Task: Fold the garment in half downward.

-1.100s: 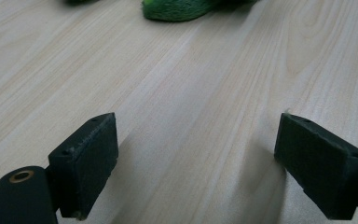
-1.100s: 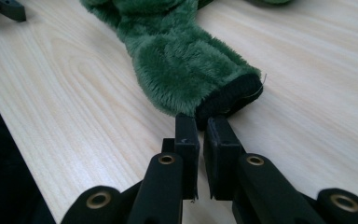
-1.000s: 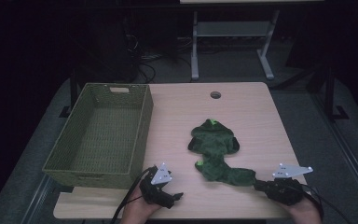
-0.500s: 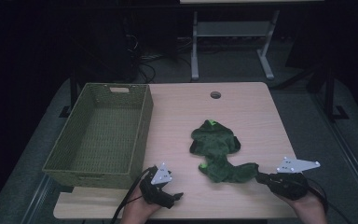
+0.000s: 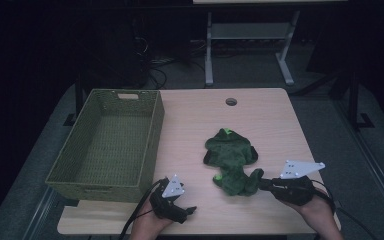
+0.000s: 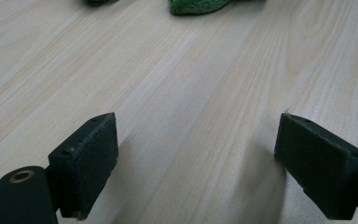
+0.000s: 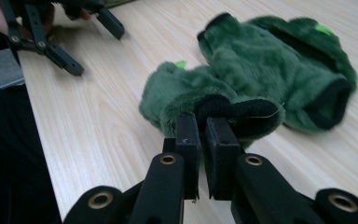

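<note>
Right gripper view: right gripper (image 7: 204,135) fingers clamp the green plush garment's (image 5: 230,160) black cuff, now lifted off the desk (image 5: 270,120); left gripper (image 6: 196,163) fingers apart, idle.

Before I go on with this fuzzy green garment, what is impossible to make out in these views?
- Fuzzy green garment: its type; crumpled in the high view, black-cuffed end behind the right gripper in the right gripper view.
- Woven green basket: near inside wall hidden by its rim, high view.
- Left gripper: garment cut by the top edge, left gripper view.
</note>
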### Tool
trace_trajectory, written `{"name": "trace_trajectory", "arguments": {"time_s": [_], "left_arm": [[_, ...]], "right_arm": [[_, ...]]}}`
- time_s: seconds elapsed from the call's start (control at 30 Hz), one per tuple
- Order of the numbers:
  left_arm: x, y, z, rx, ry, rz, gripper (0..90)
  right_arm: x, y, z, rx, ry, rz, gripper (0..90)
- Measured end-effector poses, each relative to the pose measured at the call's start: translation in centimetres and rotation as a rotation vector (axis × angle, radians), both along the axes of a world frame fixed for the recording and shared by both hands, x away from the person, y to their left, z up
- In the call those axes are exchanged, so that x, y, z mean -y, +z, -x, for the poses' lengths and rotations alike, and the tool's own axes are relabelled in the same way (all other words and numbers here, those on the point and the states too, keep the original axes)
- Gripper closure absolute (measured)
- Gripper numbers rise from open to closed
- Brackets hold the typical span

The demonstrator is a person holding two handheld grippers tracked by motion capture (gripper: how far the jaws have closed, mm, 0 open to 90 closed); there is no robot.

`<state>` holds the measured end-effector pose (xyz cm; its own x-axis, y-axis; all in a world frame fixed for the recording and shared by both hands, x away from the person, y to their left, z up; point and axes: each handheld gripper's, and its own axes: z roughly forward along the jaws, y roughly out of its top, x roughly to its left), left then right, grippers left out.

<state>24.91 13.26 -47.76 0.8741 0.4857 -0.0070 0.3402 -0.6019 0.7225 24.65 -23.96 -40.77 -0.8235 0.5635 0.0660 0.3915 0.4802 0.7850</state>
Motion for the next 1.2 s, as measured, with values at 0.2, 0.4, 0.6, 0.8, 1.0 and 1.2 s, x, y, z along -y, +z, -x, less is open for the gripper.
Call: {"name": "trace_trajectory", "arguments": {"time_s": [0.2, 0.4, 0.6, 0.8, 1.0, 1.2], "left_arm": [[0.0, 0.0, 0.0, 0.001, 0.0, -0.003, 12.6], [0.0, 0.0, -0.1, 0.005, -0.002, -0.006, 12.6], [0.0, 0.0, -0.1, 0.008, -0.004, -0.008, 12.6], [0.0, 0.0, -0.1, 0.01, -0.006, -0.009, 12.6], [0.1, 0.0, -0.1, 0.006, -0.002, -0.007, 12.6], [0.1, 0.1, -0.1, 0.007, -0.002, -0.012, 12.6]], "right_arm": [[-1.7, 0.2, -0.9, -0.001, 0.059, -0.003, 84.7], [-3.5, 0.0, -2.0, -0.016, 0.112, -0.003, 84.5], [-5.5, 0.2, -3.0, -0.013, 0.14, -0.009, 80.8], [-5.6, 1.0, -3.6, 0.009, 0.103, -0.044, 82.2], [-4.5, 0.1, -4.7, -0.014, -0.002, -0.021, 89.2], [-5.7, -2.6, -6.0, -0.096, 0.015, 0.019, 89.3]]}}
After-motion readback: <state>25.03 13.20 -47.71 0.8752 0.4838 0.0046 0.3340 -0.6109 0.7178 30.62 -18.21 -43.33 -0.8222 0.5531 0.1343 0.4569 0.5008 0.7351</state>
